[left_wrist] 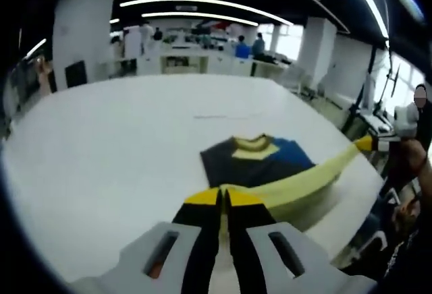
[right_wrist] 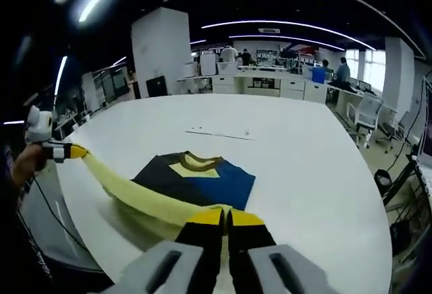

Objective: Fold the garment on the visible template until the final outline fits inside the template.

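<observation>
The garment [left_wrist: 260, 159] lies on the white table [left_wrist: 115, 145], with navy and blue panels and a yellow collar. Its pale yellow edge is lifted and pulled taut between both grippers. My left gripper [left_wrist: 223, 198] is shut on one end of that edge. In the left gripper view the right gripper [left_wrist: 368, 143] grips the other end at the right. In the right gripper view the garment [right_wrist: 196, 176] lies just ahead, my right gripper [right_wrist: 226, 216] is shut on the yellow edge, and the left gripper [right_wrist: 67, 151] holds it at the far left.
A thin faint line [right_wrist: 216, 133] marks the table [right_wrist: 310, 166] beyond the garment. A person's hand [right_wrist: 27, 162] is behind the left gripper. Chairs [right_wrist: 364, 115], desks and several people stand in the office behind. The table's edge runs near both grippers.
</observation>
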